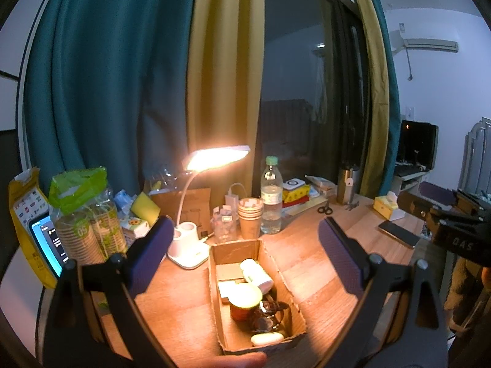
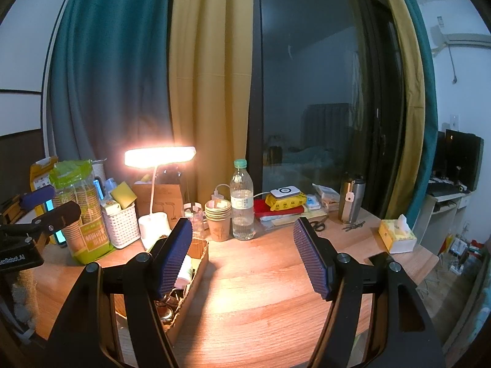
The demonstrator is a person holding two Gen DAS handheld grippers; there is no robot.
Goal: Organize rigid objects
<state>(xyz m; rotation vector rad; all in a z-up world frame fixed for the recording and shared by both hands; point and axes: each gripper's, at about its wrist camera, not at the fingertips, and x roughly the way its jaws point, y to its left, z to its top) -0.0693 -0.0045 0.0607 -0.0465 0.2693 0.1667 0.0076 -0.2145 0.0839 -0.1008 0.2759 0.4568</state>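
cardboard, a brown open box (image 1: 257,294) between my left gripper's (image 1: 242,245) spread, empty jaws, holds an orange jar, white cases and dark glasses. my right gripper (image 2: 242,245) gapes empty too. sorting looks near done; next, perhaps the black scissors (image 2: 317,224) ahead.

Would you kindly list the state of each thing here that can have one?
Desk lamp: switched on.
Cardboard box: open, items inside.
Water bottle: upright, capped.
Paper cups: stacked upright.
Scissors: lying flat.
Left gripper: open, empty.
Right gripper: open, empty.
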